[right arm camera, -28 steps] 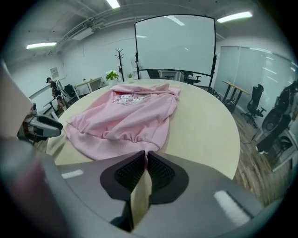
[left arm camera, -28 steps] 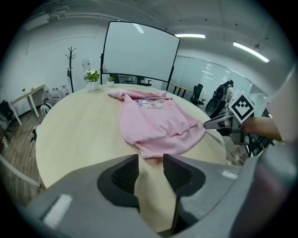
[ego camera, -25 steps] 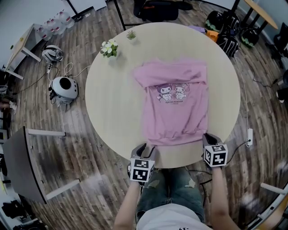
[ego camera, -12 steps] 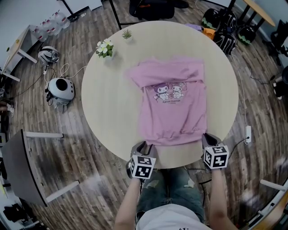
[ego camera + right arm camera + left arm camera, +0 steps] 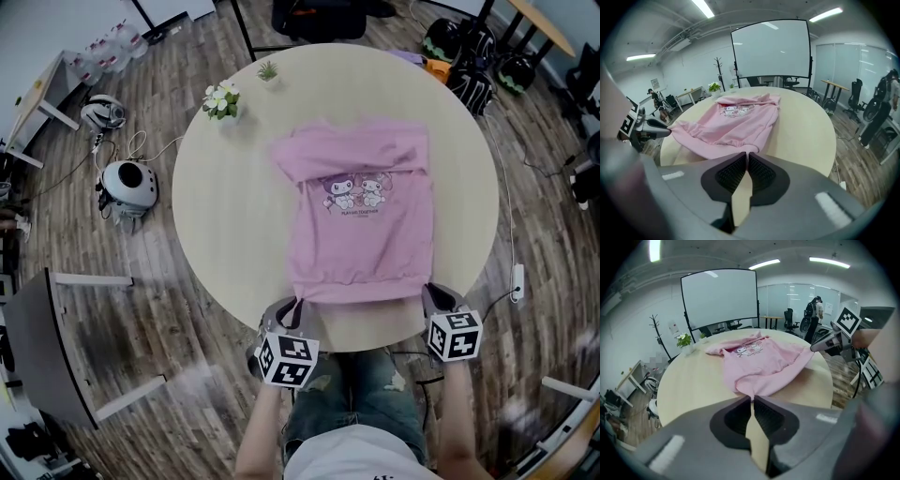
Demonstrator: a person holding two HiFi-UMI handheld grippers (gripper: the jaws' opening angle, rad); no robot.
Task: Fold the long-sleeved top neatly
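Head view: left gripper (image 5: pixel 298 307) and right gripper (image 5: pixel 432 293) tilt downward, fingers pinching the top (image 5: pixel 361 230) at its hem.

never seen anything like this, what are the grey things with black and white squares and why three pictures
There is no robot here. A person at a round table has a hand-held gripper in each hand, and the cubes with square markers are part of those. The top-down picture comes from a camera on the person's head. The other two come from cameras riding on each gripper, looking along its jaws. On the table lie a pink long-sleeved top with a cartoon print and a small pot of flowers. The left gripper and the right gripper are each shut on a near corner of the top's hem.
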